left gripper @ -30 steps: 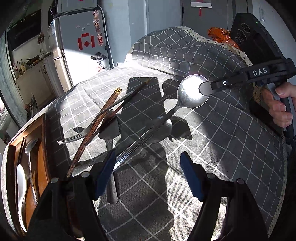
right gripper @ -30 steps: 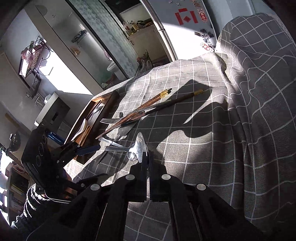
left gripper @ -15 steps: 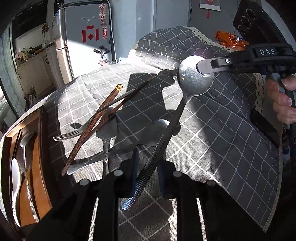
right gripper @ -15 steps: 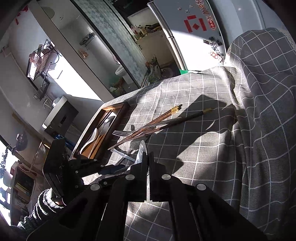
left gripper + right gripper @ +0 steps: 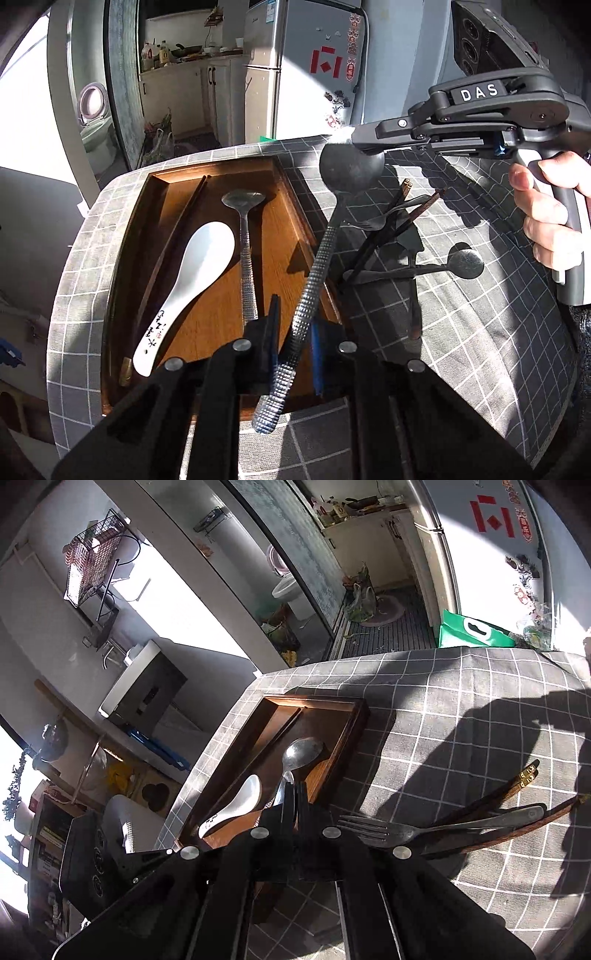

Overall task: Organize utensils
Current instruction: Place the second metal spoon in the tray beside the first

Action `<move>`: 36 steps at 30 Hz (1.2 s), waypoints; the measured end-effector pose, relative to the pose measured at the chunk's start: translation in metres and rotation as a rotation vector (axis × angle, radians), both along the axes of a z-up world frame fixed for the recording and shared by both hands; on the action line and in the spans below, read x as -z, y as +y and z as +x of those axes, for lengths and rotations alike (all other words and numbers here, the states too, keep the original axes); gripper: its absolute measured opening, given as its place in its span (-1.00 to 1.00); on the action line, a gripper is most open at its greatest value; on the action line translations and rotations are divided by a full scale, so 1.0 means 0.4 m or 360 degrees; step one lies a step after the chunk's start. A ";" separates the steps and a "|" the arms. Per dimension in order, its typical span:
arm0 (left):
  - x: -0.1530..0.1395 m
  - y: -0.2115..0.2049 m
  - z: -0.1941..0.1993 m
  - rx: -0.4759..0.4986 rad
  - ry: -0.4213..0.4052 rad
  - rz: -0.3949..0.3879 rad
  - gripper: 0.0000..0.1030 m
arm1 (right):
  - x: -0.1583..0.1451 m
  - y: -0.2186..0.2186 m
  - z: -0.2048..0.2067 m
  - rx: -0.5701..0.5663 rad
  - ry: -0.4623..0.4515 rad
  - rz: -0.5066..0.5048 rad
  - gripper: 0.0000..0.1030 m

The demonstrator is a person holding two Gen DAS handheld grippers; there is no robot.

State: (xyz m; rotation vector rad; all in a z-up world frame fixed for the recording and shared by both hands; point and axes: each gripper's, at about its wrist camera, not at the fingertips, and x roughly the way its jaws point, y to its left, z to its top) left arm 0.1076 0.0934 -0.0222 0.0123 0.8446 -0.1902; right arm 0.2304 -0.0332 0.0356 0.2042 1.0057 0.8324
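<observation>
A large metal spoon (image 5: 325, 251) with a knurled handle hangs tilted over the right side of the wooden tray (image 5: 288, 184). My left gripper (image 5: 293, 325) has its blue pads on both sides of the handle, and its jaws are closing on it. My right gripper (image 5: 352, 138) is shut on the far rim of the spoon's bowl. In the right wrist view my right gripper (image 5: 295, 794) shows the bowl's rim edge-on between its fingers. Inside the tray lie a white ceramic spoon (image 5: 199, 266), a metal spoon (image 5: 245, 236) and dark chopsticks (image 5: 177, 236).
On the grey checked cloth (image 5: 480, 332) right of the tray lie a fork (image 5: 406, 830), brown chopsticks (image 5: 498, 801), a small spoon (image 5: 463, 263) and a flat-bladed utensil (image 5: 412, 288). A person's hand (image 5: 546, 229) holds the right gripper. The table's edge runs just left of the tray.
The left jaws closed around the big spoon's handle. Both grippers then swung the spoon from above the loose utensils leftward to above the tray.
</observation>
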 end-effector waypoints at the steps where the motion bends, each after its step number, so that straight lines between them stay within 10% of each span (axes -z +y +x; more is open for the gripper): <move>1: 0.007 0.019 0.004 -0.0022 0.0013 0.0000 -0.71 | 0.011 0.028 0.012 -0.0007 0.0009 -0.0021 -0.97; 14: 0.047 0.081 0.025 -0.0139 0.0059 0.0020 -0.75 | 0.121 0.164 0.071 -0.0035 0.0084 -0.0125 -0.90; 18: 0.047 0.081 0.027 -0.0161 0.0052 0.0047 -0.78 | 0.102 0.154 0.036 -0.0041 0.0048 -0.0084 0.28; 21: 0.047 0.089 0.029 -0.0167 0.0052 0.0040 -0.77 | 0.052 0.088 0.000 -0.0041 -0.0027 -0.0072 0.32; 26: 0.026 0.084 -0.001 -0.0136 -0.0024 0.0067 0.08 | -0.004 -0.110 -0.068 0.0047 -0.0073 -0.0049 0.33; 36: -0.039 -0.103 -0.076 0.0260 -0.0193 -0.0008 0.42 | 0.089 -0.400 -0.191 0.0364 0.0042 -0.0007 0.33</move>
